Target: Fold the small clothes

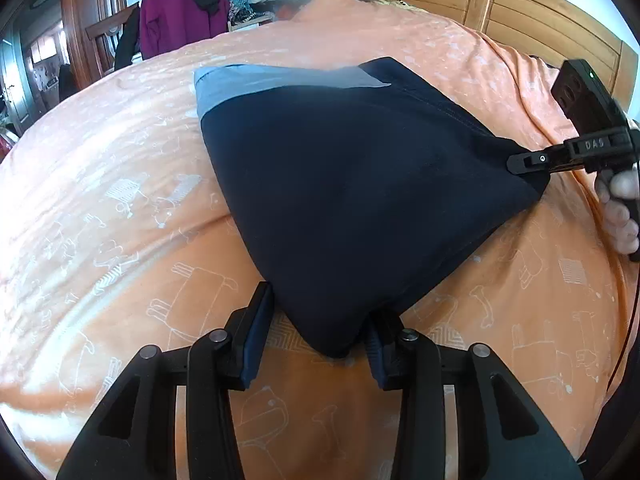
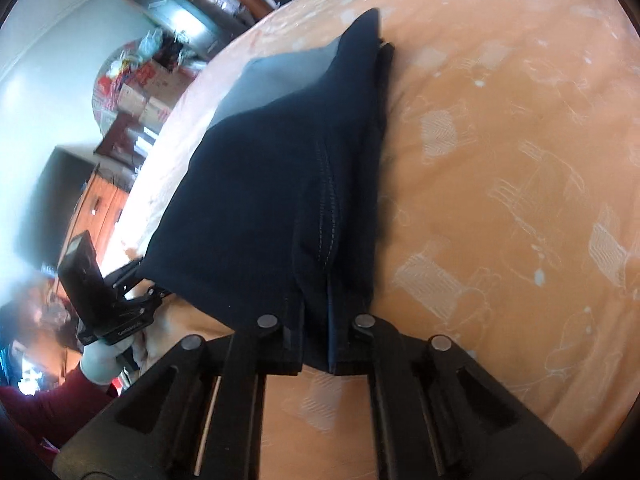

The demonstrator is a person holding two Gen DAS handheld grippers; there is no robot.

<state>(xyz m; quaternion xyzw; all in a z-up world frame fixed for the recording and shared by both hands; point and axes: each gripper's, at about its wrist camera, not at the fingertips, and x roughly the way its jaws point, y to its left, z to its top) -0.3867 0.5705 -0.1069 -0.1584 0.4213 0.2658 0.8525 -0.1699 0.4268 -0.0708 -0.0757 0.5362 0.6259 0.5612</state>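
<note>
Left wrist view: both the left gripper [image 1: 318,338] and right gripper [image 1: 520,162] pinch corners of smooth navy shorts [image 1: 340,184], its grey waistband [image 1: 256,84] pointing away.

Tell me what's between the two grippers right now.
Only the dark garment, stretched from the left gripper to the right gripper above the orange bedspread; the left wrist view shows it.

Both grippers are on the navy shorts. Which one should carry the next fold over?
Probably left. The left gripper holds a free corner of the shorts with open bedspread ahead. The right gripper clamps the thick seamed hem, better as anchor.
</note>
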